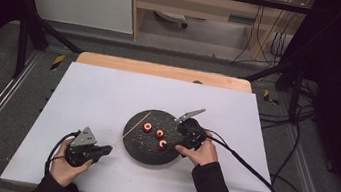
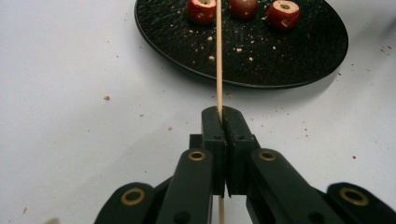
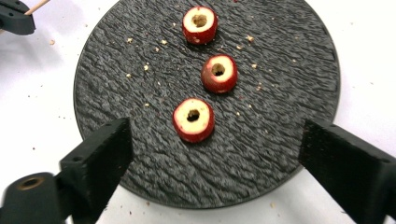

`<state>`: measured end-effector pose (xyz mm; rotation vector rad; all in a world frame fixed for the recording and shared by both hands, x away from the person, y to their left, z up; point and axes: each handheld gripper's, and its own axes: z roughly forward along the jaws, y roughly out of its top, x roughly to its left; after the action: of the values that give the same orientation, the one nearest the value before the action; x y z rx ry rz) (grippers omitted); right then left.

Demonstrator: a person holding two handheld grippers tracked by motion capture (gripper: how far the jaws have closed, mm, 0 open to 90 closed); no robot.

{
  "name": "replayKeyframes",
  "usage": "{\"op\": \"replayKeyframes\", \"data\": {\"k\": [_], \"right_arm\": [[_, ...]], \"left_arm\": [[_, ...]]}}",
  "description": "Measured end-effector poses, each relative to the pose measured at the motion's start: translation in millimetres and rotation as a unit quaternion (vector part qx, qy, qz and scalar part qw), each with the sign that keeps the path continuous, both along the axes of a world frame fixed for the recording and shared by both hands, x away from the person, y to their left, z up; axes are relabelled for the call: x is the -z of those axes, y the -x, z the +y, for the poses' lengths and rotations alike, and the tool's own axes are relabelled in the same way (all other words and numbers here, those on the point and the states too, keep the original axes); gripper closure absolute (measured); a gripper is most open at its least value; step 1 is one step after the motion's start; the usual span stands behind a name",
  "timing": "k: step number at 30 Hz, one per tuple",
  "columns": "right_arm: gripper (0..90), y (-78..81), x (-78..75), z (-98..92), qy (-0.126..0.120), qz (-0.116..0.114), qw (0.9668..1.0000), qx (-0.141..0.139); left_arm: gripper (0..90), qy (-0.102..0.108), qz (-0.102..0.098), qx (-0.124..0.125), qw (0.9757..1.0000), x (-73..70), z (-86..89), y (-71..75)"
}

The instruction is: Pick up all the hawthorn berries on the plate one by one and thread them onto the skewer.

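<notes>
Over the plate [image 3: 289, 70], right fingers [image 3: 100, 154] gape downward.

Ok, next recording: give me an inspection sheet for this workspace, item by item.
Surface: white table top, scattered with fine crumbs.
Job's things: round black slate plate holding three cored red fruit pieces in a row; thin wooden skewer reaching over the plate's edge.
Clutter: crumbs on the plate and table; nothing else seen.
Grippers: left gripper shut on the skewer, beside the plate; right gripper open, jaws wide either side of the nearest fruit piece, not touching it.
Cables: one black cable trails from the right gripper across the table; another loops at the left gripper.
Surroundings: black frame, wooden cabinet and floor cables behind the table.
</notes>
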<state>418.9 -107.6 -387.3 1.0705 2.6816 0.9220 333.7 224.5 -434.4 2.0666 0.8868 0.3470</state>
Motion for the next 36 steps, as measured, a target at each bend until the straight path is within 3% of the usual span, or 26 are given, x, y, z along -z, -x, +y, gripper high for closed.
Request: {"op": "replayKeyframes", "data": {"k": [11, 23, 36], "right_arm": [[26.8, -16.9, 8.7, 25.7, 0.055, 0.042, 0.9968, -0.039], [45.5, -29.9, 15.8, 41.9, 0.079, 0.075, 0.9919, -0.064], [56.6, -36.4, 19.5, 49.0, 0.107, 0.104, 0.9861, -0.073]], "left_arm": [[88.7, -0.003, 0.002, 0.001, 1.0000, 1.9, -0.9, -0.1], [88.6, -0.003, -0.001, 0.003, 1.0000, 1.7, -1.1, 0.2], [88.7, -0.004, 0.000, 0.004, 1.0000, 1.6, -1.2, 0.6]]}}
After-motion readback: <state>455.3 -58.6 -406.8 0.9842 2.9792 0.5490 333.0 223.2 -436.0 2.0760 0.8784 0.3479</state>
